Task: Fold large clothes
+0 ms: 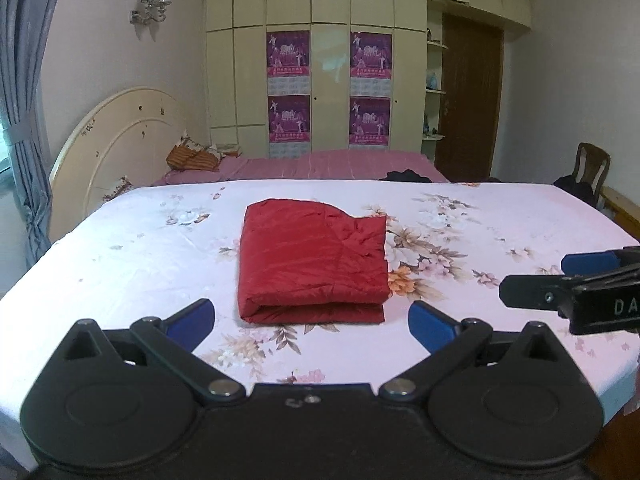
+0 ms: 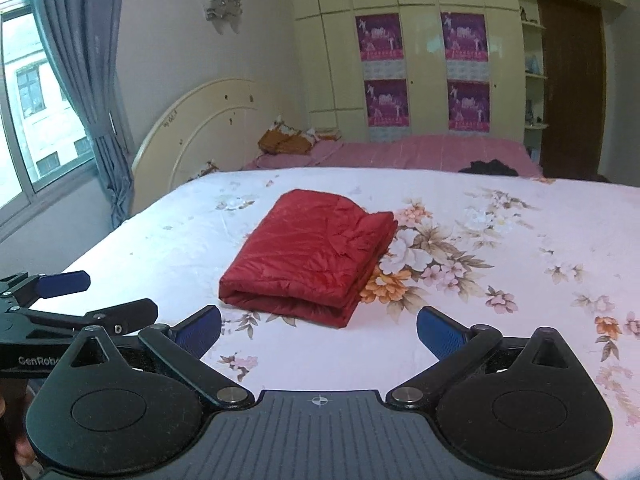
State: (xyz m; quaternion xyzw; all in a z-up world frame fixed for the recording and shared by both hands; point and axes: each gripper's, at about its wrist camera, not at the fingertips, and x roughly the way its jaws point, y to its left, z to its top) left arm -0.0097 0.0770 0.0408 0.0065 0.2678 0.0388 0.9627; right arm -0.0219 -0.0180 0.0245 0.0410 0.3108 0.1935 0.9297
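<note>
A red garment (image 1: 314,264) lies folded into a thick rectangle on the floral sheet (image 1: 120,248); it also shows in the right wrist view (image 2: 312,256). My left gripper (image 1: 311,322) is open and empty, held just in front of the garment's near fold. My right gripper (image 2: 319,330) is open and empty, a little back from the garment's near corner. The right gripper shows at the right edge of the left wrist view (image 1: 532,276), and the left gripper at the left edge of the right wrist view (image 2: 116,296). Neither touches the garment.
The sheet covers a wide flat surface with rounded near corners. Behind it is a bed with a pink cover (image 1: 320,164), a cream headboard (image 1: 116,148), pillows and dark clothes (image 1: 406,176). A wardrobe (image 1: 316,60), a door and a wooden chair (image 1: 592,168) stand beyond. A window and curtain (image 2: 80,80) are at left.
</note>
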